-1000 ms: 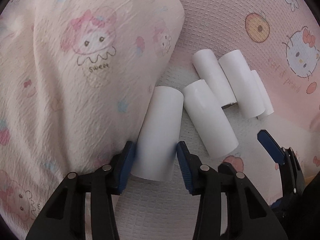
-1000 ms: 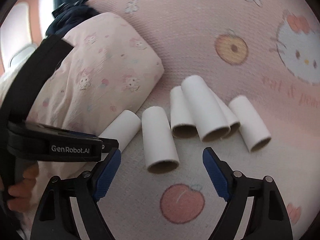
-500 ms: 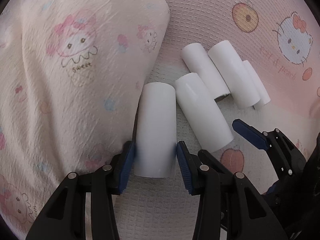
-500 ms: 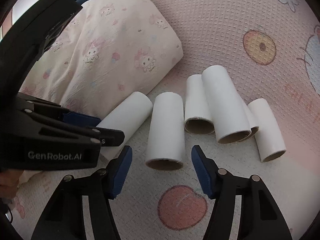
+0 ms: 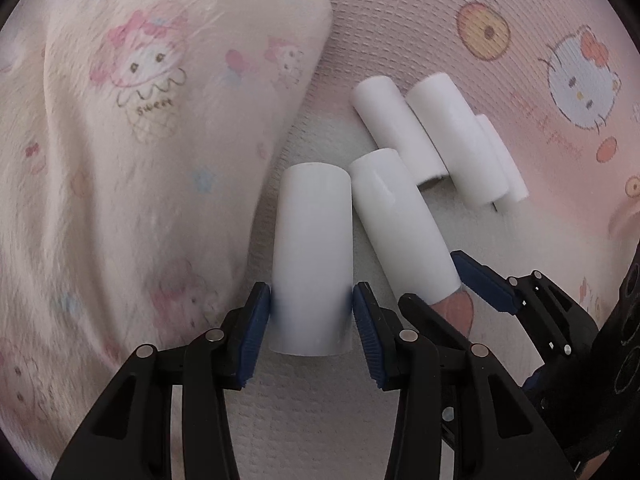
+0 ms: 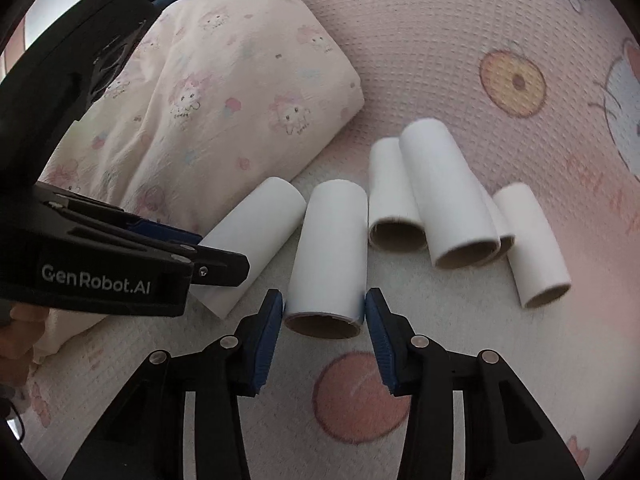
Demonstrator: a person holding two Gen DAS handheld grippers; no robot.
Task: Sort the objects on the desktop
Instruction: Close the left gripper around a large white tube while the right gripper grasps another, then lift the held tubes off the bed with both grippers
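Tongs on the left first: clamping the near end of a white cardboard tube (image 5: 312,248) between the blue pads of the left tongs (image 5: 312,320), with the tube pointing away from the camera. Closing the right tongs (image 6: 324,320) on a second tube (image 6: 328,248), the jaws having just been narrowing, with both blue pads now pressing the sides of its open, brown-lined end. Holding the two gripped tubes side by side and close together on or just over the pink waffle-weave blanket (image 6: 440,40); cannot tell whether resting or lifted.

Moving outward: lying just to the left of the first tube, a folded quilt (image 5: 140,140) printed with small cartoon figures. Lying past the second tube on the other side, a cluster of four loose tubes (image 6: 448,200), one riding on top of two others and the last just beside them, all with open ends turned toward the right wrist camera. Showing on the blanket just below the right tongs, a round peach print (image 6: 360,396), and farther off a cartoon cat face (image 5: 580,80). Peeking in at the left edge of the right wrist view, a person's fingers (image 6: 16,332) behind the left tongs' handle.
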